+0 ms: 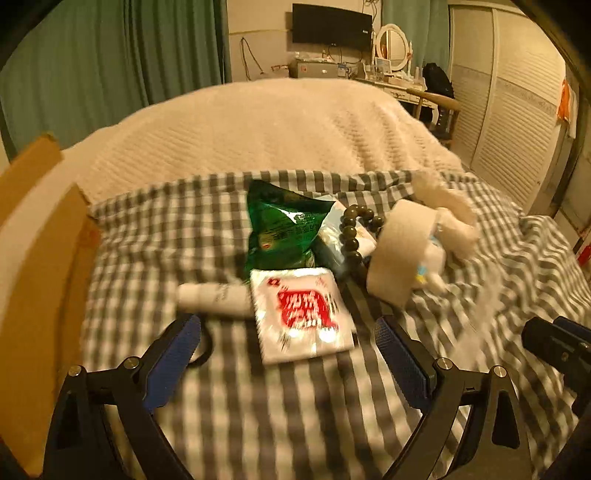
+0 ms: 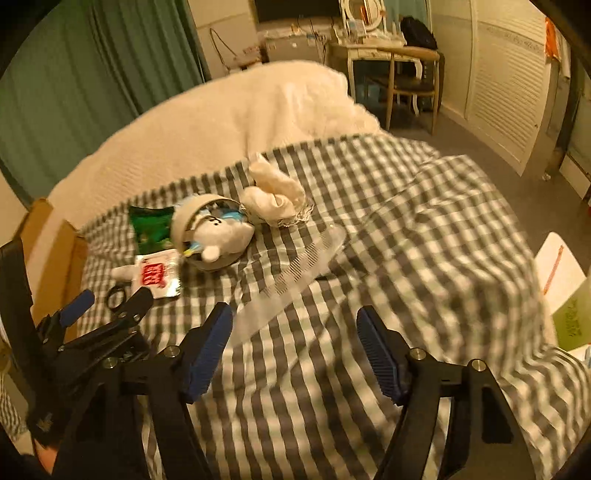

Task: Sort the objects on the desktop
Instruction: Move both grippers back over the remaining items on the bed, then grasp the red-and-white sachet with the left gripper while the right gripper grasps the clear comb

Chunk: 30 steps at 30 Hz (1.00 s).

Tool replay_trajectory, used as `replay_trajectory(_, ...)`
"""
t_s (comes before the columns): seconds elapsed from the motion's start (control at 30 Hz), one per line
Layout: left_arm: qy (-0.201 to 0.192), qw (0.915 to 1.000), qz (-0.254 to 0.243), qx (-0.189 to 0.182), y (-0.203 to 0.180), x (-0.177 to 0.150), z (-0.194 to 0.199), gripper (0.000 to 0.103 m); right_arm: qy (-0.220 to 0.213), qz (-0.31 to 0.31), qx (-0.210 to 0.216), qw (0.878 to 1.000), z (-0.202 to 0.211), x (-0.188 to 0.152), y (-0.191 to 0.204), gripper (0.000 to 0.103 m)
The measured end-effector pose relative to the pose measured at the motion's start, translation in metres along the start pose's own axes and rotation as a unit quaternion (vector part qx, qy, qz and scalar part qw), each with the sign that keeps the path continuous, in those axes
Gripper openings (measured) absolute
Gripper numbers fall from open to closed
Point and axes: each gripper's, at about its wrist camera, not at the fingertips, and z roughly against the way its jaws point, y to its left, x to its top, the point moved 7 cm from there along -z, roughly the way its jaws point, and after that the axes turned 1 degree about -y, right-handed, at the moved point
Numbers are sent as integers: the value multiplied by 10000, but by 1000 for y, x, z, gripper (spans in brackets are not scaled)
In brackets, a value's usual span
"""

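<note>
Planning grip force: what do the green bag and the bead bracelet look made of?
Green bag: seemingly thin plastic film, glossy, judging by its bright glare and crinkles. Bead bracelet: round dark beads with a dull sheen, maybe wood or stone; the blur leaves it open.

Warm dim light fills a bedroom. Green curtains [image 1: 110, 55] hang behind the bed [image 1: 258, 122]. A wall-mounted screen [image 1: 330, 24] faces louvred wardrobe doors [image 1: 517, 122].
</note>
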Motion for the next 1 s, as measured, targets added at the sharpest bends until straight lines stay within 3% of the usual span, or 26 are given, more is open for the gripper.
replay_trajectory(0.1, 61, 9999, -42, -91, -2, 1, -17, 78, 59, -102, -39, 9999, -24, 8, 4, 62)
replay_trajectory(0.2, 302, 9992, -221, -140, -4, -6, -29, 76, 250, -289, -143, 9992, -49, 10, 9, 58)
replay_trajectory(0.3, 395, 9981, 121, -455, 3, -8, -32, 71, 642, -871, -144, 9940, -78, 6, 4, 58)
replay_trajectory(0.4, 367, 9977, 204, -536, 9, -6, -29, 50, 743, -1023, -195, 9918, -91, 2, 2, 58)
replay_trajectory(0.47, 389, 9971, 197, -617, 11, -7, -27, 48, 700, -997, -241, 9923, -92, 2, 1, 49)
replay_trajectory(0.53, 422, 9955, 311, -788, 15, -8, -23, 34, 666, -802, -377, 9938, -91, 0, 1, 41)
replay_trajectory(0.7, 435, 9930, 409, -1019, 21, -15, -3, 13, 510, -709, -219, 9959, -78, -5, -1, 27)
replay_trajectory(0.8, 488, 9885, 541, -1328, 22, -19, 4, 7, 367, -768, 36, 9964, -65, -7, 0, 26)
replay_trajectory(0.93, 420, 9860, 625, -1485, 29, -23, 19, 6, 219, -812, 287, 9960, -44, -4, 2, 22)
replay_trajectory(0.97, 402, 9861, 613, -1493, 31, -24, 24, 6, 177, -825, 325, 9959, -37, -4, 1, 18)
replay_trajectory(1.0, 376, 9860, 614, -1505, 32, -24, 28, 6, 153, -827, 371, 9958, -32, -4, 0, 4)
